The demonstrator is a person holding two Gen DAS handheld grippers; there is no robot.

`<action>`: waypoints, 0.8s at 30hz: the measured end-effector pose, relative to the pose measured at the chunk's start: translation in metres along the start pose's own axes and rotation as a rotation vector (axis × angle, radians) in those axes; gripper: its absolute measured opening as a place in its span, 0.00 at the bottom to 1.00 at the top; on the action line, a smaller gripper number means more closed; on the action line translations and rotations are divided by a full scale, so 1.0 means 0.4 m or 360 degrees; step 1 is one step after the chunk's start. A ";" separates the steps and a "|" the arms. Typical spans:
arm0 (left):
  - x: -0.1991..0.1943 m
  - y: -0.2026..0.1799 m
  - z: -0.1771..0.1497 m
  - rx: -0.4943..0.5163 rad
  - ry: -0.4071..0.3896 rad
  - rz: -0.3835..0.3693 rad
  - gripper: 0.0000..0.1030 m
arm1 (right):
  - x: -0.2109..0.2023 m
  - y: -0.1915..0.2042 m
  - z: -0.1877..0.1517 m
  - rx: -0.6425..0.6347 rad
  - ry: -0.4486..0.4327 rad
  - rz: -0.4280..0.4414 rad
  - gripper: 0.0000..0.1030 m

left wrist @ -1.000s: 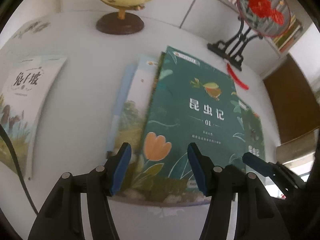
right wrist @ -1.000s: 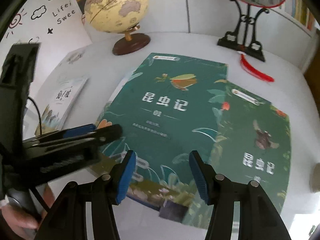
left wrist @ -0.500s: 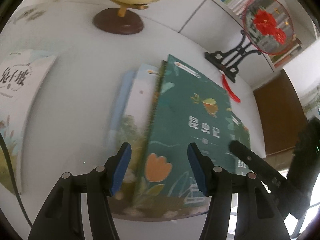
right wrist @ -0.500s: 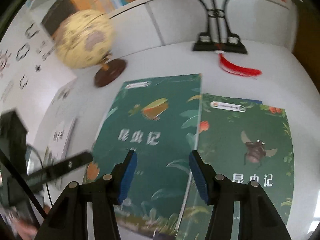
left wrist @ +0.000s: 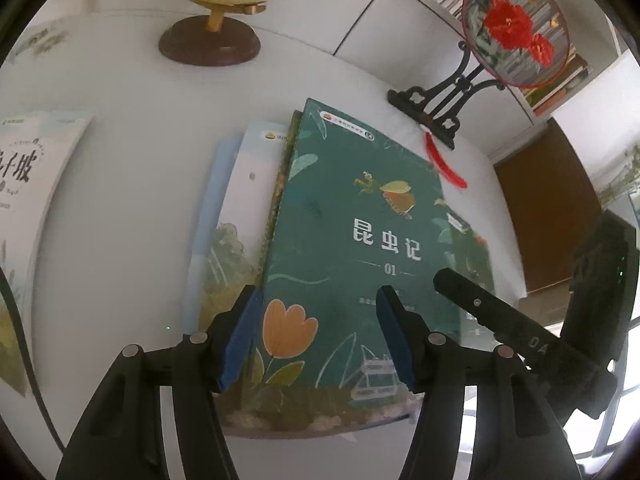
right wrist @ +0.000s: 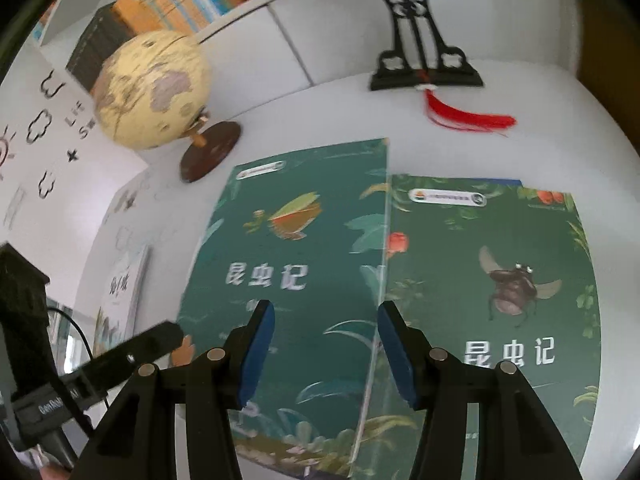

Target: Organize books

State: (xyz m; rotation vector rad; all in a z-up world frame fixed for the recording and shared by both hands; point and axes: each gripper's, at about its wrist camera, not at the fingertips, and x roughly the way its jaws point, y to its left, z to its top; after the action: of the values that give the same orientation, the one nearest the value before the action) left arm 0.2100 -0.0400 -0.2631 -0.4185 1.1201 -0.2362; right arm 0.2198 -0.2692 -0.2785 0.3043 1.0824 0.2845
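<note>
Hovering over the green book [left wrist: 352, 264], the left gripper [left wrist: 318, 336] has its fingers parted, gripping nothing. The right gripper [right wrist: 326, 354] likewise, fingers straddling its right edge beside the beetle book [right wrist: 492, 292].

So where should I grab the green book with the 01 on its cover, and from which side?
Take the green 01 book by its near bottom edge, coming in low from the table's front. It lies flat on other books and that edge overhangs the table, leaving room for one finger underneath.
</note>
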 end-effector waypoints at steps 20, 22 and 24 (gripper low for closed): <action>-0.064 -0.059 -0.169 0.0185 0.0082 0.0042 0.57 | -0.069 -0.012 -0.087 -0.0109 0.0114 -0.0003 0.52; -0.085 -0.043 -0.201 0.0142 0.0101 0.0025 0.57 | -0.077 -0.015 -0.129 -0.0083 0.0165 0.0013 0.52; -0.101 -0.025 -0.219 0.0094 0.0114 -0.0027 0.57 | -0.086 -0.017 -0.178 -0.0065 0.0233 0.0045 0.52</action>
State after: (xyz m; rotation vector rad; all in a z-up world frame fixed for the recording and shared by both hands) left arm 0.1137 -0.0511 -0.2580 -0.3694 1.1775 -0.3005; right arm 0.1414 -0.2807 -0.2842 0.2657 1.2160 0.3579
